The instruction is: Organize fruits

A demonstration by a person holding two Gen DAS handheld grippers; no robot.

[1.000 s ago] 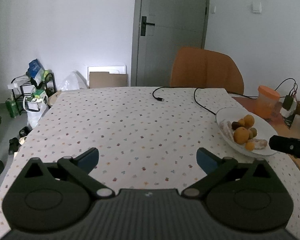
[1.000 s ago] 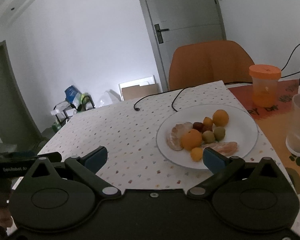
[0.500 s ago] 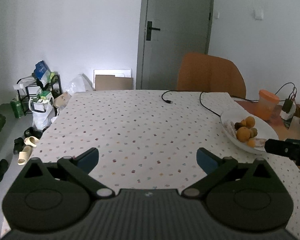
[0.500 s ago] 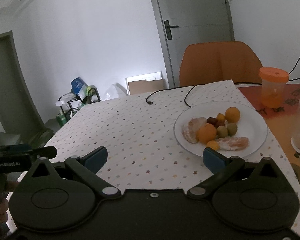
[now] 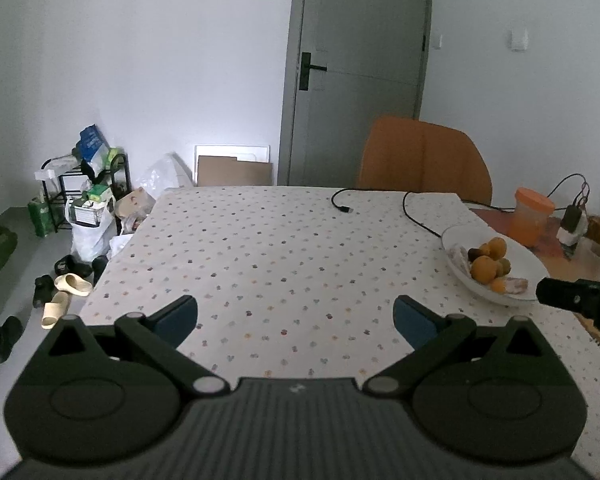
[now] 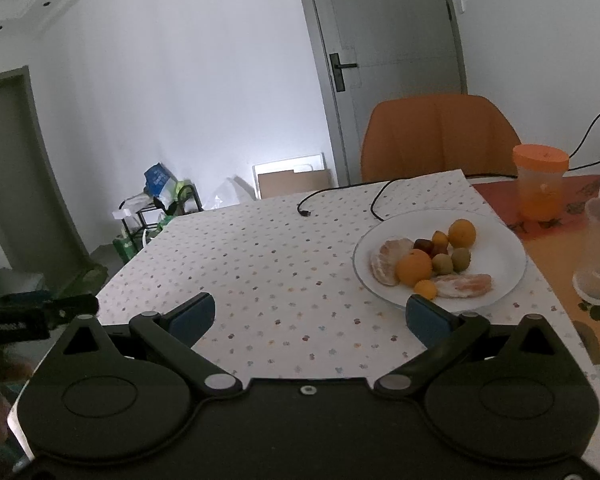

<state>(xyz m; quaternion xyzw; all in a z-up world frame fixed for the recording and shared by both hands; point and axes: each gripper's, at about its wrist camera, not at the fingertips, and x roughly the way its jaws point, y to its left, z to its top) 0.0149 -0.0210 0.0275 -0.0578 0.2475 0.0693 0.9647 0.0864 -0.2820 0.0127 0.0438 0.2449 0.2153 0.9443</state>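
Just past right tool (image 6: 310, 316) – fruit plate (image 6: 500, 240), both tools w/ jaws apart.

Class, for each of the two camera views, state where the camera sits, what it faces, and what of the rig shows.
Left wrist: on the left claw, open, facing across the dotted tablecloth toward the door.
Right wrist: on the right claw, open, facing the plate of fruit.
Shared: plate, orange chair, black cable; each view catches the other claw at its edge.

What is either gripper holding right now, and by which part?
Nothing. The left gripper and right gripper are both open with only tablecloth between the fingers; all fruit lies on the white plate.
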